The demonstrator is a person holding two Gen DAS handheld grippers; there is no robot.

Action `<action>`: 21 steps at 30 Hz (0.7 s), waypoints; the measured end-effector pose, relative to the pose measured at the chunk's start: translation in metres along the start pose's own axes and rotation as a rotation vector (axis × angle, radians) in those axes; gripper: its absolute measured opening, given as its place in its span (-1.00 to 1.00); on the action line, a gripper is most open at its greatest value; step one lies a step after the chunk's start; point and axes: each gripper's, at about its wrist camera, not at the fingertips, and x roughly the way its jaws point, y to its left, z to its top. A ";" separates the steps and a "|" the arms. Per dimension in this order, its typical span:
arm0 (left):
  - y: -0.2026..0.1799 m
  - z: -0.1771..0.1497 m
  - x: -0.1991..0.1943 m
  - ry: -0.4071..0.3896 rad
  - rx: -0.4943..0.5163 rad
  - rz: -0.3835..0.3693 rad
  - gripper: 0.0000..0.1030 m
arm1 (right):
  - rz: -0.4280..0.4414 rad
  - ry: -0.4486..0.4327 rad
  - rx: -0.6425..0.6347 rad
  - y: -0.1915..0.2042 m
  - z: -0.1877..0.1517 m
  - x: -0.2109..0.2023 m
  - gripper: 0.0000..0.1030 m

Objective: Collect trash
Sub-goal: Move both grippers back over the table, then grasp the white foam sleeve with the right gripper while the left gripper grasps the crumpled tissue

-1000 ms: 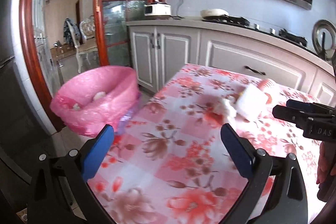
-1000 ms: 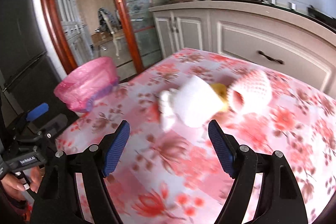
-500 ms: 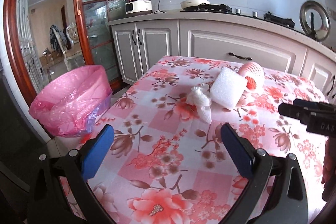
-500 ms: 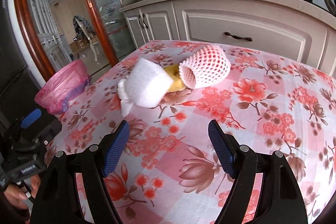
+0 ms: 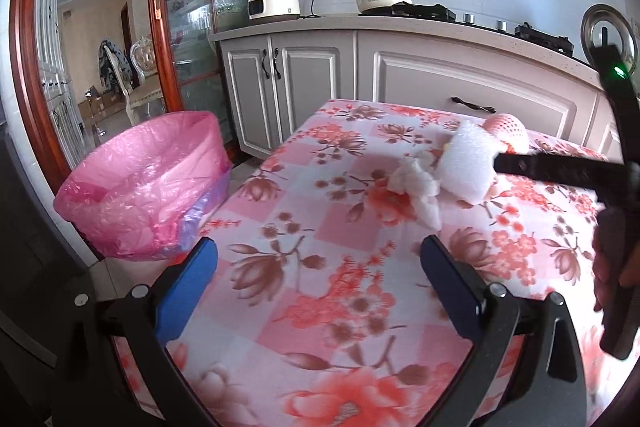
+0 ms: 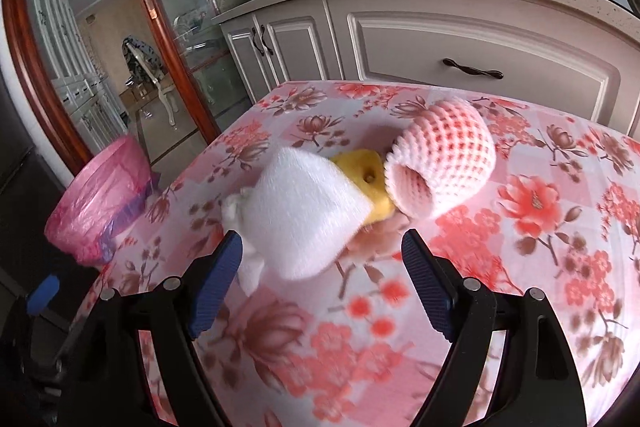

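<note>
Two handheld grippers with black arms and blue pads are hovering over a table covered in a pink and white checked cloth printed with red flowers (image 6: 540,227). Near the far middle of the table, a small heap of rubbish is lying together: a white foam packing sheet folded into a soft pillow shape (image 6: 304,211), a crumpled white tissue (image 5: 416,187) touching its left edge, a yellow piece of what looks like fruit peel (image 6: 366,173) tucked behind it, and a pink foam mesh fruit sleeve (image 6: 444,171) lying on its side with its open mouth facing the camera. The right gripper (image 6: 320,263) is nearing the foam sheet with its jaws opening wide; the sheet is sitting just ahead of and partly between the pads, but nothing is being pressed or held. The left gripper (image 5: 320,267) is also standing wide and empty, above bare cloth nearer the table's front edge. Beside the table's left corner, on the floor, a round bin lined with a thin pink plastic bag (image 5: 148,187) is waiting, well apart from the heap. All of this rubbish is likely very light, soft and squashy, so nothing here should break, but the foam may spring or slide away on the smooth cloth. The foam sheet is probably best pinched across its puffy middle, and the mesh sleeve by its rim.
</note>
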 end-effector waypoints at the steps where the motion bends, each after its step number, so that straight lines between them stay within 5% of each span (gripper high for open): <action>1: 0.004 -0.001 0.000 -0.001 0.000 0.003 0.91 | -0.004 0.002 0.015 0.003 0.004 0.007 0.51; 9: 0.038 -0.004 0.003 0.015 -0.039 0.024 0.91 | -0.112 0.023 0.055 0.019 0.017 0.047 0.57; 21: 0.038 -0.002 0.008 0.032 -0.062 0.017 0.91 | -0.057 -0.014 -0.005 0.012 0.004 0.014 0.45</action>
